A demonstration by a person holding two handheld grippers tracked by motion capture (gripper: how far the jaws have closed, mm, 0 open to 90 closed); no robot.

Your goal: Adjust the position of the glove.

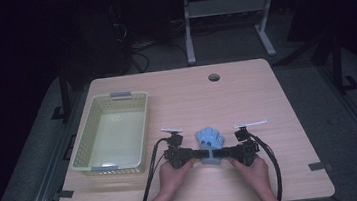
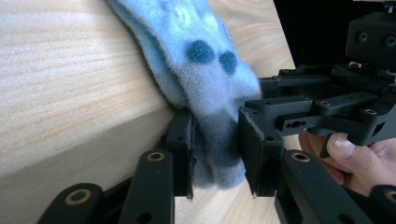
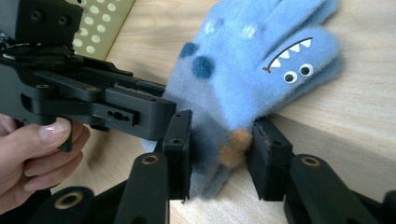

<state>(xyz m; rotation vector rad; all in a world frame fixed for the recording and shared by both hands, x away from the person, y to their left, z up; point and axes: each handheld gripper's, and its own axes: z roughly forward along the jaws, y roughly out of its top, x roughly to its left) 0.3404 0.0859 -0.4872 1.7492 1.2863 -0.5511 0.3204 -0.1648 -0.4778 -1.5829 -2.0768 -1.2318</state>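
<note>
A fuzzy blue glove (image 1: pixel 210 140) with a monster face, dark dots and orange spots lies on the wooden table (image 1: pixel 246 98) near its front edge, fingers pointing away from me. My left gripper (image 1: pixel 203 154) comes at its cuff from the left, my right gripper (image 1: pixel 221 153) from the right, and they meet head-on. In the left gripper view the cuff of the glove (image 2: pixel 201 60) fills the gap of the left gripper (image 2: pixel 219 154) and both pads press on it. In the right gripper view the right gripper (image 3: pixel 219 154) likewise squeezes the cuff of the glove (image 3: pixel 261 70).
A pale green perforated basket (image 1: pixel 115 95) stands on the left part of the table, with nothing in it. A round cable hole (image 1: pixel 214 77) sits near the far edge. Black cables trail from both grippers toward me. Table legs and cables stand on the dark floor beyond.
</note>
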